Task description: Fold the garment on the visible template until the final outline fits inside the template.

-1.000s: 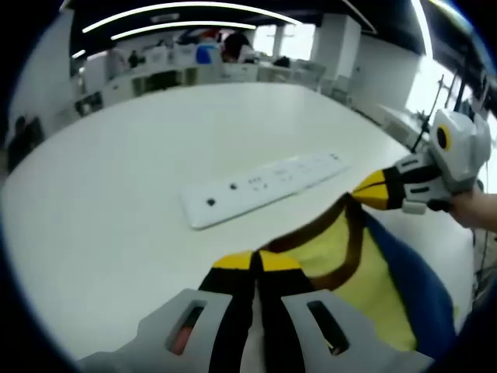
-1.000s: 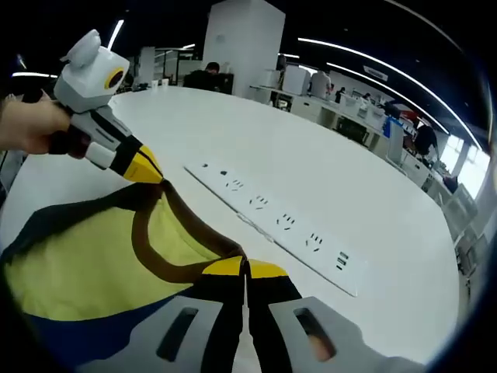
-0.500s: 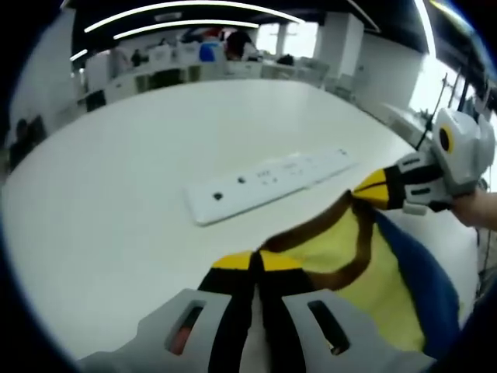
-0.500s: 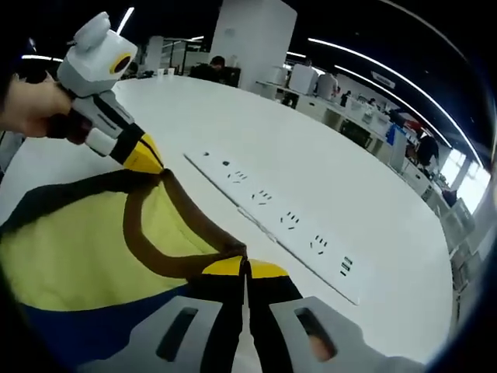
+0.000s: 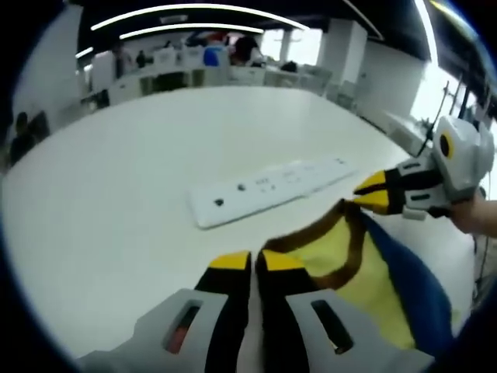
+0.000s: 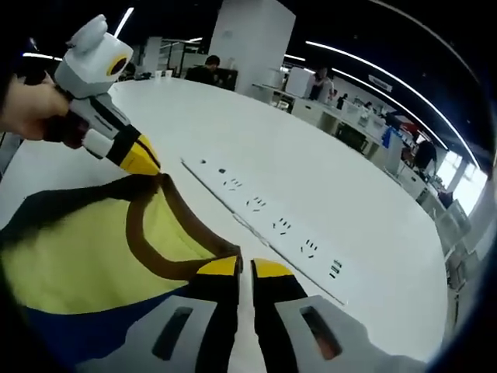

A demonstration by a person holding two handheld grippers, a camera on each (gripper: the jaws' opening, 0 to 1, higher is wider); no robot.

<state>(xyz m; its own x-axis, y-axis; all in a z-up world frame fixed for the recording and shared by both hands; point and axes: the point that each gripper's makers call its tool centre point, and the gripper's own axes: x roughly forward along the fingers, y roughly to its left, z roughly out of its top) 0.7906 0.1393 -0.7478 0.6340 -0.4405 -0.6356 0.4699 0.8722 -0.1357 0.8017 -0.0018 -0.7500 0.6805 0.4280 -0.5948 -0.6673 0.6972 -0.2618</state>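
Observation:
A yellow garment (image 5: 353,272) with a brown neckband and a blue part lies on the white table (image 5: 116,194), its neck edge towards me. My left gripper (image 5: 254,263) stands at one end of the neckband with a narrow gap between its jaws and no cloth in it. My right gripper (image 6: 245,269) is at the other end of the neckband, also slightly open, beside the garment (image 6: 85,256). The right gripper (image 5: 371,192) enters the left gripper view from the right. The left gripper (image 6: 146,162) enters the right gripper view from the left, held by a hand.
A long white power strip (image 5: 268,186) lies on the table just beyond the garment, also seen as the power strip (image 6: 268,219). The broad white table (image 6: 349,194) stretches beyond it. Desks and people are far behind.
Both pairs of jaws, shut on the neckband before, now show a small gap. The neckband ends have slipped out and sit lower on the table.

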